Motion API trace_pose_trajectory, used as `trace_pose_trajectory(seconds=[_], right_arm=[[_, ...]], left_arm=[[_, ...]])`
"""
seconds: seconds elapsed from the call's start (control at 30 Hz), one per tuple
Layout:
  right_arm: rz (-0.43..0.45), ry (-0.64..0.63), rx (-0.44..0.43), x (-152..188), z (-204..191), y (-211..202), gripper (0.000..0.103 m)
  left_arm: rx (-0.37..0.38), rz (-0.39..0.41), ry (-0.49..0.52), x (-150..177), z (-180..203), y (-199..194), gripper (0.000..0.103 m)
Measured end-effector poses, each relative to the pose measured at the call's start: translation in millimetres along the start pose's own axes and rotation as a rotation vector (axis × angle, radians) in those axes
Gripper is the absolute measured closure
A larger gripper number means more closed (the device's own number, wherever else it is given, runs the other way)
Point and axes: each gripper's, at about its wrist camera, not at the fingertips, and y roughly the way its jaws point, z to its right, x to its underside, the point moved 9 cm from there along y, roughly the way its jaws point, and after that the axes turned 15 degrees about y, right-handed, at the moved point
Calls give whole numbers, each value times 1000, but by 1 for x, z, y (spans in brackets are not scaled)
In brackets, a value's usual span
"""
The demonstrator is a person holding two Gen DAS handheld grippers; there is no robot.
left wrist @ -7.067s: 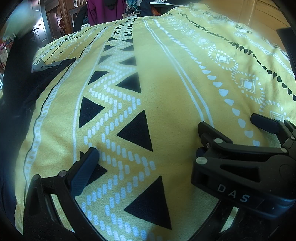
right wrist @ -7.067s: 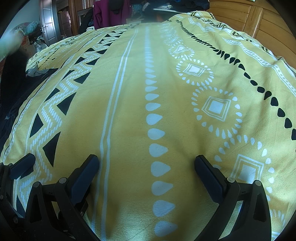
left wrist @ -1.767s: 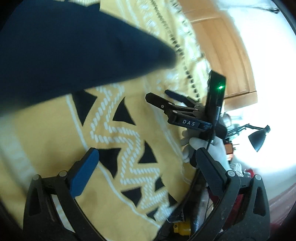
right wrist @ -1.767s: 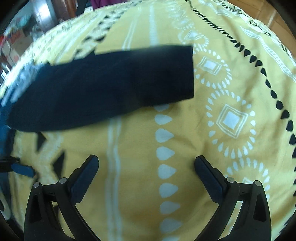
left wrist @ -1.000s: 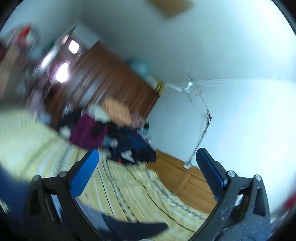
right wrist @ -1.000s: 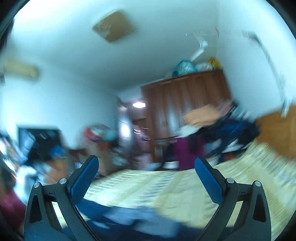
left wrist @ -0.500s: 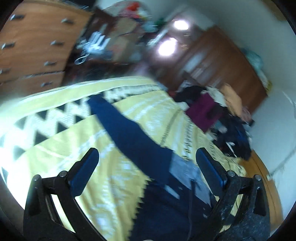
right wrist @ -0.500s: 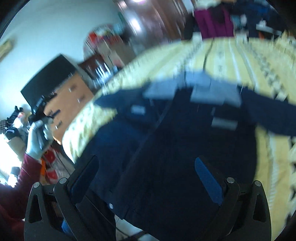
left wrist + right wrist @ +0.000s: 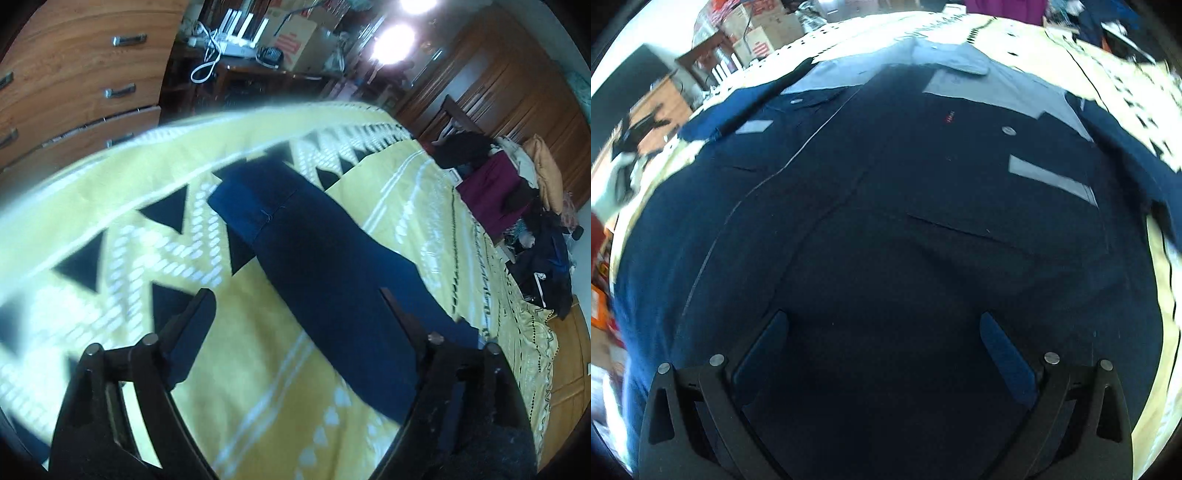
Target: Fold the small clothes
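A dark navy jacket [image 9: 923,184] with grey shoulder panels lies spread flat on the yellow patterned bedspread [image 9: 1126,74], front side up. In the left wrist view one of its sleeves [image 9: 314,251] stretches out straight across the bedspread [image 9: 129,229], cuff at the far end. My left gripper [image 9: 295,293] hovers over the sleeve's middle, jaws closing but still apart, with the sleeve below the gap and running under the right finger. My right gripper [image 9: 882,314] hangs open above the jacket's lower body, nothing pinched.
A wooden chest of drawers [image 9: 74,81] and a cluttered desk [image 9: 258,44] stand beyond the bed's left edge. A pile of clothes [image 9: 517,192] sits at the far end of the bed, before dark wardrobes. Bare bedspread lies on both sides of the sleeve.
Both grippers have swung down from facing the room and ceiling to point at the bed, and have come closer to the jacket. The left jaws stand narrower than before.
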Motion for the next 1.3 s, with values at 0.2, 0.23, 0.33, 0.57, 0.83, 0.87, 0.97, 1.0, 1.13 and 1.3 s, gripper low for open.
trace_pose_trajectory(seconds=[0.2,0.23,0.33,0.57,0.83,0.87,0.97,1.0,1.13,1.3], right_arm=[[27,-19,20,3,-2,-1,0],[27,-19,24,3,-3,-2,0],[28,-1,24,1,-5,-4,0],[29,15,18,1,-4,-2,0],[88,27,-17,0,-5,-8,0],[89,32,-28,0,-4,-10,0],[86,66,-76,-1,-2,-16,0],[84,80,-94,-1,-1,-19,0],[77,147,-140,-1,11,-32,0],[57,132,-137,3,22,-44,0]], left_arm=[[-26,11,-14,-4,-8,13,25],[-23,15,-14,-8,-9,17,29],[-25,21,-24,-15,-18,23,57],[33,94,57,-30,14,4,89],[552,230,395,-16,323,-105,88],[626,218,423,-1,361,-113,88],[827,109,495,68,468,-123,80],[892,37,507,97,497,-121,74],[979,-131,535,168,536,-130,74],[869,-25,579,141,478,-156,44]])
